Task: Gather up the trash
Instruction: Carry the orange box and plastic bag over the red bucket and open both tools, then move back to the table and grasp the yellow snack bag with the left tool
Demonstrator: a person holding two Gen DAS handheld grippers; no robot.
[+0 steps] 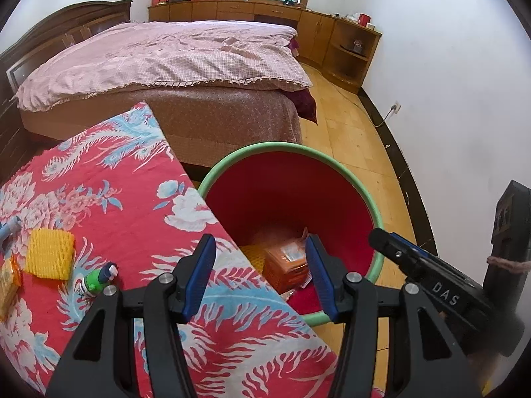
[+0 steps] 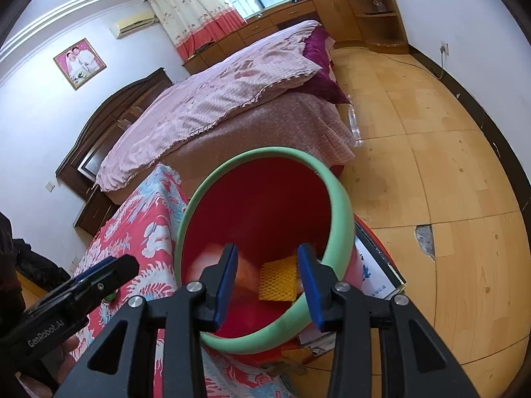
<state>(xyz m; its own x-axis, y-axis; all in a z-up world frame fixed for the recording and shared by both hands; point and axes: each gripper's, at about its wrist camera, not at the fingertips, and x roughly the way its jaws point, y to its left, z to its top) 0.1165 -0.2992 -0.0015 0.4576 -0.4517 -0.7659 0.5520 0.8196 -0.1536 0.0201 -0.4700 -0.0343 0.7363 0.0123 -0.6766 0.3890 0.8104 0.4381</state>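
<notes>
A red bin with a green rim [image 1: 288, 147] stands against the edge of the table, which is covered with a red flowered cloth [image 1: 126, 205]. In the bin lie an orange packet [image 1: 287, 265] and a yellow foam net [image 2: 278, 282]; a blurred orange thing [image 2: 215, 258] shows beside them. My left gripper [image 1: 259, 275] hangs open over the table edge and the bin, with nothing between its fingers. My right gripper [image 2: 268, 282] is open and empty above the bin mouth [image 2: 265, 152]. On the cloth lie another yellow foam net [image 1: 49, 258], a small green bottle [image 1: 98, 278] and an orange packet [image 1: 6, 285].
A bed with a pink quilt [image 1: 166, 56] stands beyond the table. Wooden cabinets [image 1: 332, 33] line the far wall. Wooden floor [image 2: 431, 165] lies to the right, with a damaged patch [image 2: 424, 242]. A flat printed box [image 2: 375, 272] lies by the bin. A dark wooden post [image 1: 511, 219] stands at the right.
</notes>
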